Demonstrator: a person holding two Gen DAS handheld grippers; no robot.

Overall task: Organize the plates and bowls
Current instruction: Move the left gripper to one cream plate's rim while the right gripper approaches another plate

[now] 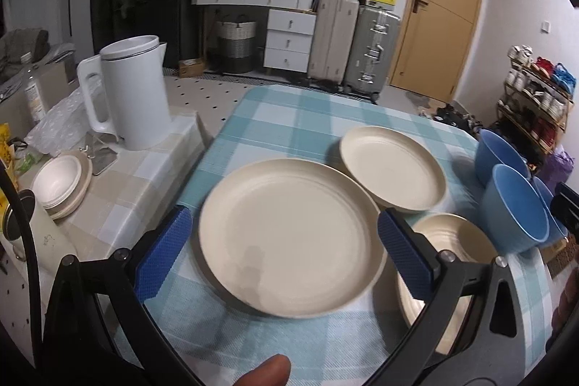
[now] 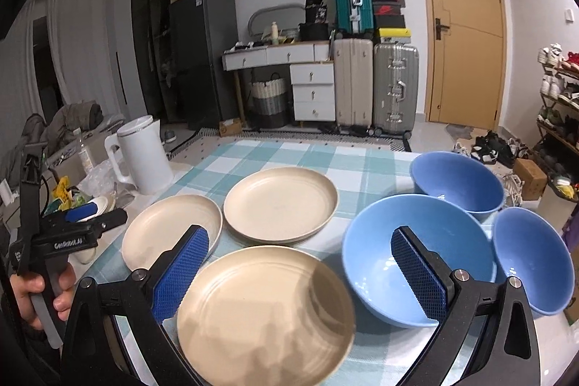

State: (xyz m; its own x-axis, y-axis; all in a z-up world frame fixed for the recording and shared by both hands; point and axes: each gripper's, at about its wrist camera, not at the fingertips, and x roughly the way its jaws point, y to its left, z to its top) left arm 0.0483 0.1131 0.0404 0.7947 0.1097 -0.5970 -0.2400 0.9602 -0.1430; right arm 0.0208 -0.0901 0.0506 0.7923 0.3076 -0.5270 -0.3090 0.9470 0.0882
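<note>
Round cream plates point(image 2: 280, 203) and glossy blue bowls point(image 2: 419, 255) sit on the checked-cloth counter point(image 2: 369, 165); both tongs, left point(image 1: 286, 255) and right point(image 2: 300, 272), gape apart, holding nothing

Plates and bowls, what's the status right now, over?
Left gripper open, empty, over the near-left plate. Right gripper open, empty. Three cream plates and three blue bowls lie separate on the checked tablecloth, none stacked. Nothing in the way.
</note>
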